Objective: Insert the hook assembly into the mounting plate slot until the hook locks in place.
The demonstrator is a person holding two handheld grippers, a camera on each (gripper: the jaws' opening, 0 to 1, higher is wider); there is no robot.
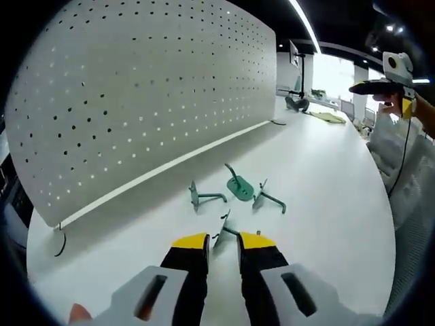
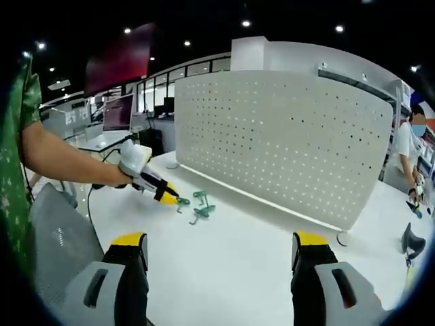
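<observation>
Several green hooks lie on the white table (image 1: 326,176) in front of the white perforated mounting plate (image 1: 149,88): one hook (image 1: 206,197) on the left, one (image 1: 239,187) in the middle, one (image 1: 269,199) on the right. A nearer hook (image 1: 225,231) sits between the yellow tips of my left gripper (image 1: 223,242), whose jaws are narrowed onto it. In the right gripper view the left gripper (image 2: 165,194) is low over the table, the hooks (image 2: 199,204) lying at its tip before the plate (image 2: 279,142). My right gripper (image 2: 221,248) is held high and back, wide open and empty, and also appears as the right gripper (image 1: 380,86) in the left gripper view.
A grey mesh chair (image 2: 54,238) stands near the table edge at the left. A person (image 2: 411,146) stands at the far right past the plate. Dark objects (image 2: 412,241) rest on the table's right end. A black cable (image 1: 61,242) lies by the plate's foot.
</observation>
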